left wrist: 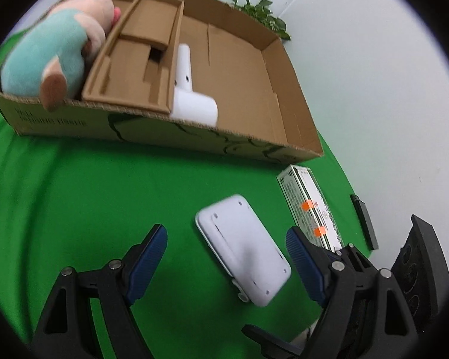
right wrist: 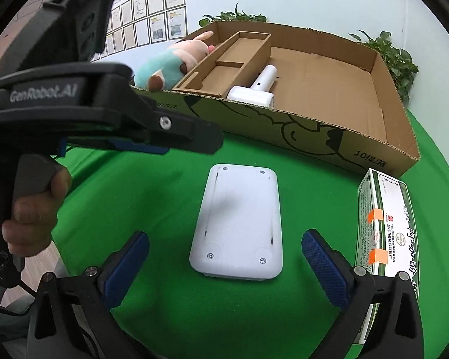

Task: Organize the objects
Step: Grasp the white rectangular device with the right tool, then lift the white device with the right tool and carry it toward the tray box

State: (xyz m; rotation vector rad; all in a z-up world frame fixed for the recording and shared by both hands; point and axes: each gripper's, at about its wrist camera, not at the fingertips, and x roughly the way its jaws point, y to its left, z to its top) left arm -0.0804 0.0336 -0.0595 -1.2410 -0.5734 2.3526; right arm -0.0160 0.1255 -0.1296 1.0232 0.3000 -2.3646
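Both the right gripper (right wrist: 224, 257) and left gripper (left wrist: 226, 254) stand apart, empty. The white device (right wrist: 239, 221) lies flat on the worktop (right wrist: 164, 314); its smooth, low-profile casing may slip from the pads.

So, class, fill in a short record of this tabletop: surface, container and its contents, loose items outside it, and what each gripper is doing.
Surface: green cloth
Container: open cardboard box
In the box: plush toy, cardboard insert, white handheld device
Outside the box: white flat device, screws facing up; printed carton with orange tape
Left gripper: open, empty, over the white flat device
Right gripper: open, empty, jaws either side of that device
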